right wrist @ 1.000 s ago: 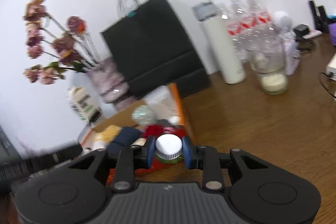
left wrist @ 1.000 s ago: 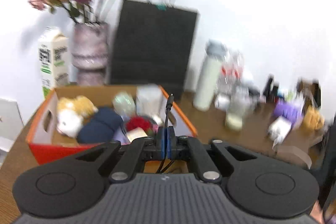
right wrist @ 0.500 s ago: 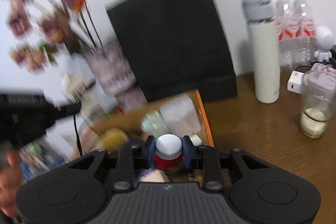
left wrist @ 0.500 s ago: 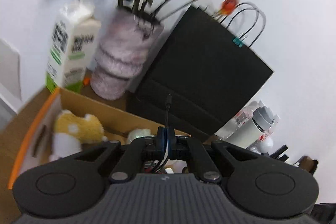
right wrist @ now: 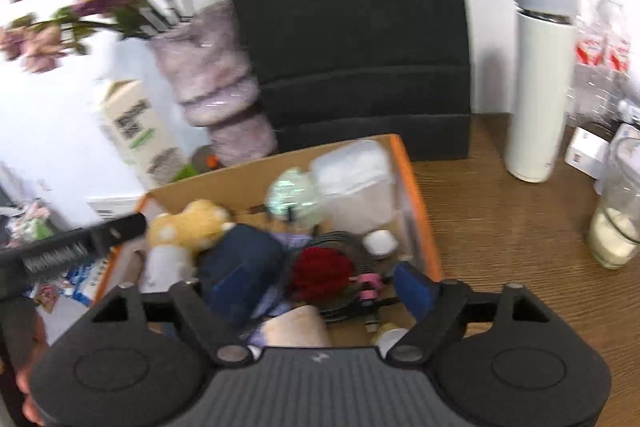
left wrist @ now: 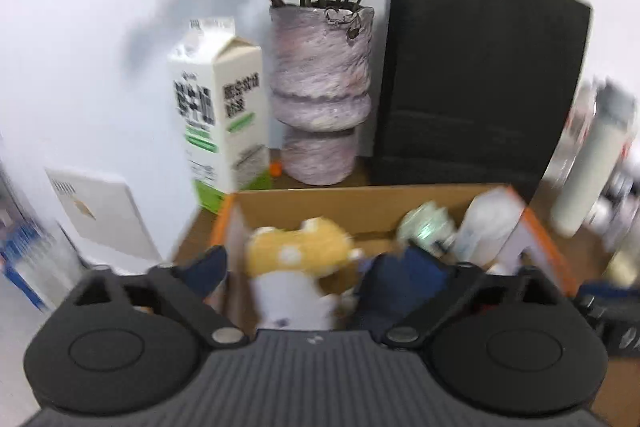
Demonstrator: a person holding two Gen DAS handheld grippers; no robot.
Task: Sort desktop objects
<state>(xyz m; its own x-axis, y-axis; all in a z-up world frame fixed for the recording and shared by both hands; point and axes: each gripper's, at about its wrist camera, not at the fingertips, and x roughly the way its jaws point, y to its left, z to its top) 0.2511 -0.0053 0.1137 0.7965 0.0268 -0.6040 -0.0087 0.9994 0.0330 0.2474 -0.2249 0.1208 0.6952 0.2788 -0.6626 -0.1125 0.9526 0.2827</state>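
An orange-edged cardboard box (right wrist: 420,195) sits on the wooden desk. It holds a yellow and white plush toy (right wrist: 188,227), a dark blue bundle (right wrist: 240,263), a red item (right wrist: 322,269) on a coiled black cable (right wrist: 352,301), a clear plastic container (right wrist: 356,183) and other small things. My right gripper (right wrist: 308,287) is open and empty over the box. My left gripper (left wrist: 308,271) is open and empty over the box's left side, above the plush toy (left wrist: 296,251). The box rim also shows in the left wrist view (left wrist: 360,193).
Behind the box stand a milk carton (left wrist: 220,107), a purple vase with dried flowers (left wrist: 320,95) and a black paper bag (left wrist: 480,87). To the right are a white flask (right wrist: 540,87), a glass jar (right wrist: 616,211) and water bottles (right wrist: 600,59).
Both grippers have opened. The left let go of the black cable and the right let go of the white-capped bottle. Both moved closer over the box.
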